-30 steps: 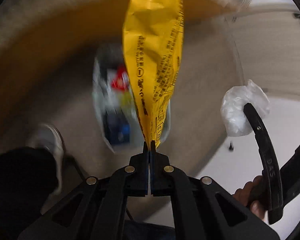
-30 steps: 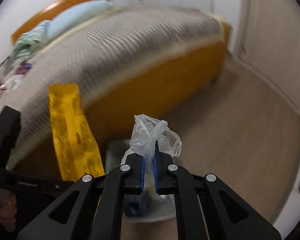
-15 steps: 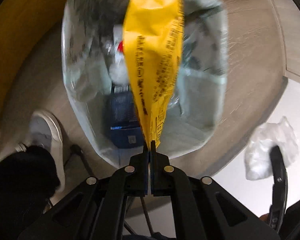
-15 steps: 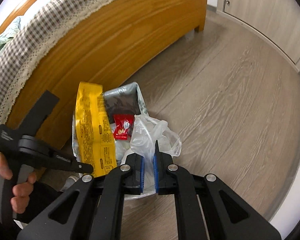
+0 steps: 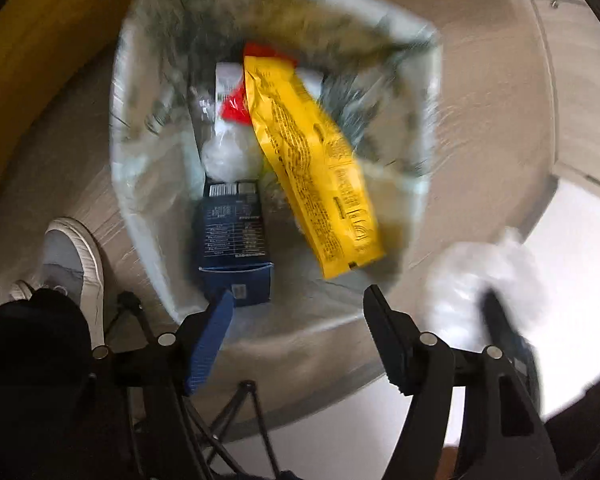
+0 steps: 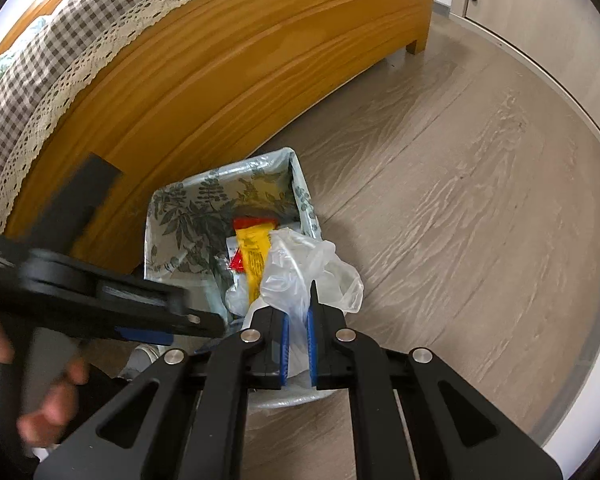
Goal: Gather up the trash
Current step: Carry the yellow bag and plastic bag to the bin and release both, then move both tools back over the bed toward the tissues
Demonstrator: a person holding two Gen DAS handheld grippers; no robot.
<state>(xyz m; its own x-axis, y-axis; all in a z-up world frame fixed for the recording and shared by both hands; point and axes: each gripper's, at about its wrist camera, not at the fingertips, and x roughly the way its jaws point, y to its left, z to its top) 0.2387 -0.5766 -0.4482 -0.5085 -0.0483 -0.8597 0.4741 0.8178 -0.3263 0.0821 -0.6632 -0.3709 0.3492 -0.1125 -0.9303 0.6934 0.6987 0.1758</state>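
Beside the wooden bed frame, on the pale plank floor, stands the bin lined with a leaf-printed plastic bag, where the task's trash collects. Over its near rim the left tongs are opening, nothing between their blue pads; the long yellow printed snack wrapper is free of them and lies slanted inside the liner, above a dark blue carton, a red packet and a crumpled clear wad. To the right, the right tongs are clamped on a crumpled clear plastic bag, which hangs over the bin's near right corner. To finish this step well, I judge the right hand should bring the bag further over the middle of the opening before letting go, since so light a thing could drift or catch on the rim. Keeping the left tongs clear of that drop would help.
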